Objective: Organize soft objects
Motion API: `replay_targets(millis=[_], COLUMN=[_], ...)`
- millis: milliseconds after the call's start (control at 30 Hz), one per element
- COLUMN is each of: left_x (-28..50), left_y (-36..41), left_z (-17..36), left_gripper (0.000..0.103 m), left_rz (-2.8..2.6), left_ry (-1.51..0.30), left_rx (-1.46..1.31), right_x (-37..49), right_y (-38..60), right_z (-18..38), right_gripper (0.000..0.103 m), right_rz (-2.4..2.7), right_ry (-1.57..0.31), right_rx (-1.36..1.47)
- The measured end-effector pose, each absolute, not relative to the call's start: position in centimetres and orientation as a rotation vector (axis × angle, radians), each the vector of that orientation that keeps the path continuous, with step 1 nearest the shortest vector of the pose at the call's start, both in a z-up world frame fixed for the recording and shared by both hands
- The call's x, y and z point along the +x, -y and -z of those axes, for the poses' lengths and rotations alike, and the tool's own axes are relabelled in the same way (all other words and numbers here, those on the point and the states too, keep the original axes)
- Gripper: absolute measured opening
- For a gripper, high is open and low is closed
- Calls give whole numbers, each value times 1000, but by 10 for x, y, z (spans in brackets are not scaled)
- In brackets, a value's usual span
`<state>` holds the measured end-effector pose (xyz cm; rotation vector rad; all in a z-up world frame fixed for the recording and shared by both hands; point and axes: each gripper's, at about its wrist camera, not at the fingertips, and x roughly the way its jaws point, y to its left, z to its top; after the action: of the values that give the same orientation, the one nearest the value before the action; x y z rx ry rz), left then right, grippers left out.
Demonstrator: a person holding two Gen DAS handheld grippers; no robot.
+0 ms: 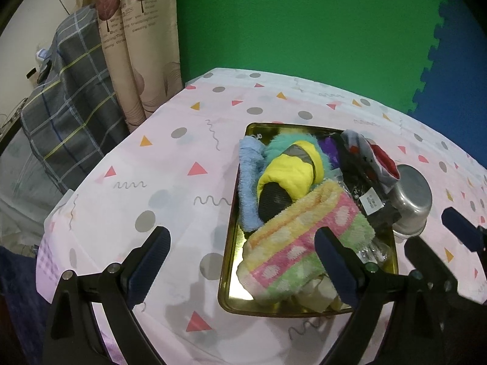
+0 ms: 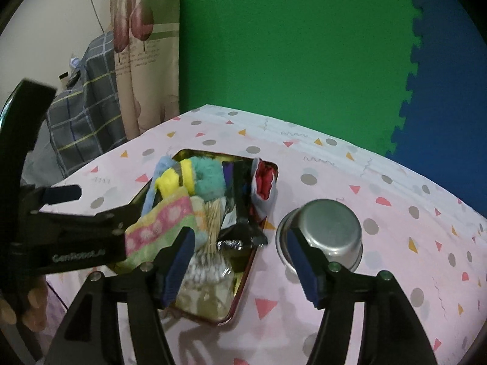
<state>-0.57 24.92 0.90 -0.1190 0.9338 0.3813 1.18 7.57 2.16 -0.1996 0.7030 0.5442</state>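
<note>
A gold metal tray (image 1: 232, 243) on the table holds a pile of soft things: a pastel striped towel (image 1: 304, 243), a yellow and teal fuzzy toy (image 1: 289, 170), a light blue cloth (image 1: 248, 188) and a grey and red sock (image 1: 374, 158). The tray (image 2: 243, 289) and the towel (image 2: 161, 225) also show in the right wrist view. My left gripper (image 1: 243, 261) is open and empty, hovering at the tray's near left edge. My right gripper (image 2: 240, 264) is open and empty, above the tray's right edge.
An upturned steel bowl (image 2: 325, 231) sits just right of the tray; it also shows in the left wrist view (image 1: 414, 194). Black packets (image 2: 240, 213), toothpicks and cotton swabs (image 2: 207, 267) lie in the tray. The table has a pink patterned cloth (image 1: 152, 182). Green wall behind.
</note>
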Motion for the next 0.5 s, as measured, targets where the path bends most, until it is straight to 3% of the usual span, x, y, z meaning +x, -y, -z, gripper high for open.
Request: replay_targets(millis=[500], left_x=[-7], left_y=[-240], left_z=[-10], left_gripper=[94], left_rz=[-370], left_ry=[-934], left_rx=[-108], right_x=[2], right_y=[-71], right_z=[-13], right_gripper=[66], right_rz=[-558], right_ry=[-752], right_rx=[-167])
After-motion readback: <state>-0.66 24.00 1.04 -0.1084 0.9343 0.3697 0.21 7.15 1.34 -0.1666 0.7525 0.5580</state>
